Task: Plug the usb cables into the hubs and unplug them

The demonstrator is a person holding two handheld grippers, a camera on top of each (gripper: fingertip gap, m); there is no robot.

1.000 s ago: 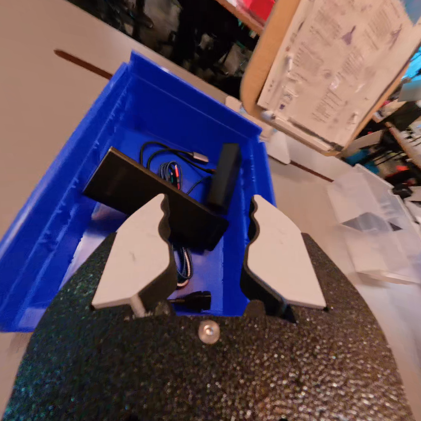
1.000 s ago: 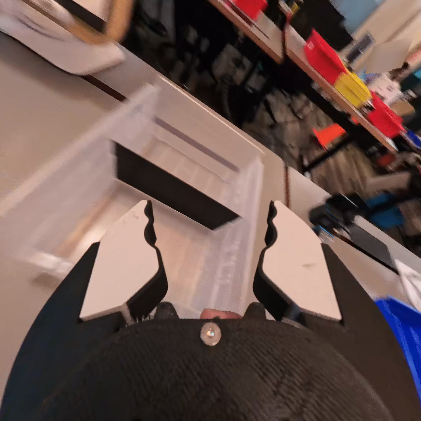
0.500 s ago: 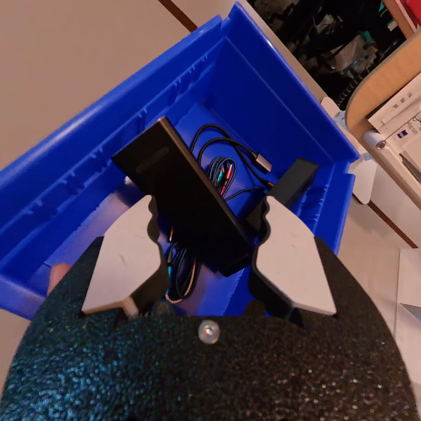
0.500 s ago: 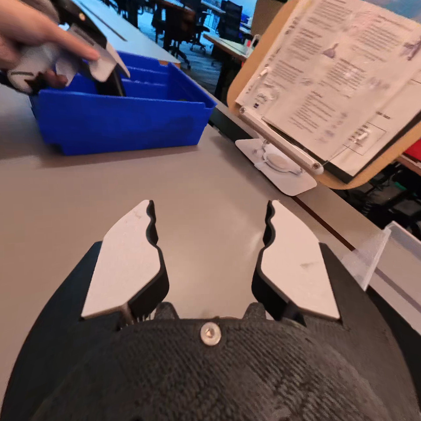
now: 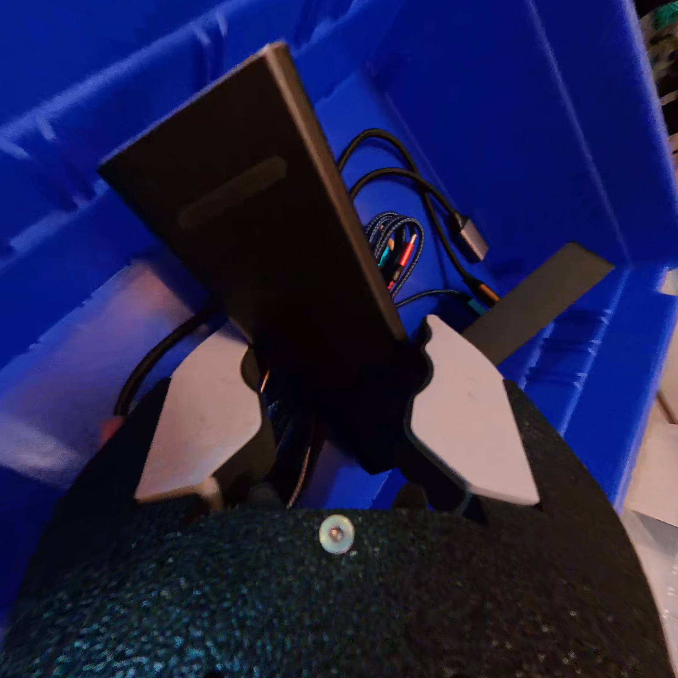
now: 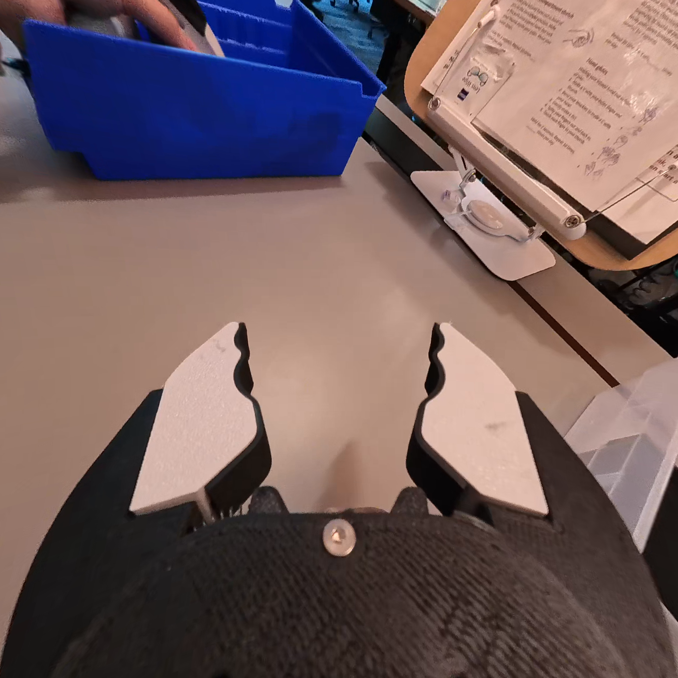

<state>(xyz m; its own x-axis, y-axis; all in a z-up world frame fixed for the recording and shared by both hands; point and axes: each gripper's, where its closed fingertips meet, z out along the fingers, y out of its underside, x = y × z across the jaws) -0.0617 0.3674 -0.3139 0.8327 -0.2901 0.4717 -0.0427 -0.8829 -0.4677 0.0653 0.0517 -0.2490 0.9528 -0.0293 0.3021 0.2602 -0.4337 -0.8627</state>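
Observation:
A blue bin (image 5: 513,110) holds a large flat black hub (image 5: 249,227) that leans tilted, a smaller black hub (image 5: 535,304), a black cable with a grey plug (image 5: 473,242) and a braided cable bundle (image 5: 396,249). My left gripper (image 5: 335,341) is inside the bin, open, and the near end of the large hub lies between its fingers. My right gripper (image 6: 339,341) is open and empty over the bare table (image 6: 183,275). The bin (image 6: 190,117) is at the far left in the right wrist view, with a hand (image 6: 157,22) above it.
A white stand (image 6: 488,216) carries a wooden board with printed sheets (image 6: 587,91) at the table's far right edge. A clear plastic container (image 6: 631,451) stands close to the right of my right gripper. The table edge runs behind the stand.
My left gripper has moved down into the bin, and the large hub's end is now between its fingers. My right gripper swung from the clear container toward the bin and stays open.

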